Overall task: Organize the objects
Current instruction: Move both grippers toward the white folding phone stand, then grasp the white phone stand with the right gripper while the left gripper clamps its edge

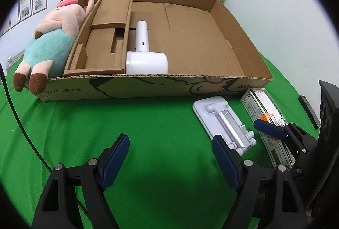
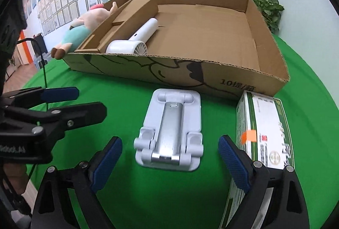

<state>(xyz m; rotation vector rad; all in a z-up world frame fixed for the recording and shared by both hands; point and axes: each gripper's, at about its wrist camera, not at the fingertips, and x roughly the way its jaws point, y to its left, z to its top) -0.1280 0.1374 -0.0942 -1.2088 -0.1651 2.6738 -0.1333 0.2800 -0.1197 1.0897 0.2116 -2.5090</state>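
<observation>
Between the wide-open, empty right tongs (image 2: 170,157) lies the phone stand (image 2: 169,129); left tongs (image 1: 170,151), at nine o'clock, also gape empty.

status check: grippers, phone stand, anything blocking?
Left gripper open, empty. Right gripper open, lined up on white folded phone stand. Green-white carton close beside right gripper.

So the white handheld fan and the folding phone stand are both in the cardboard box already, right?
Not quite. Only the white handheld fan lies in the cardboard box. The right wrist view shows the folding phone stand on the green cloth in front of it.
</observation>
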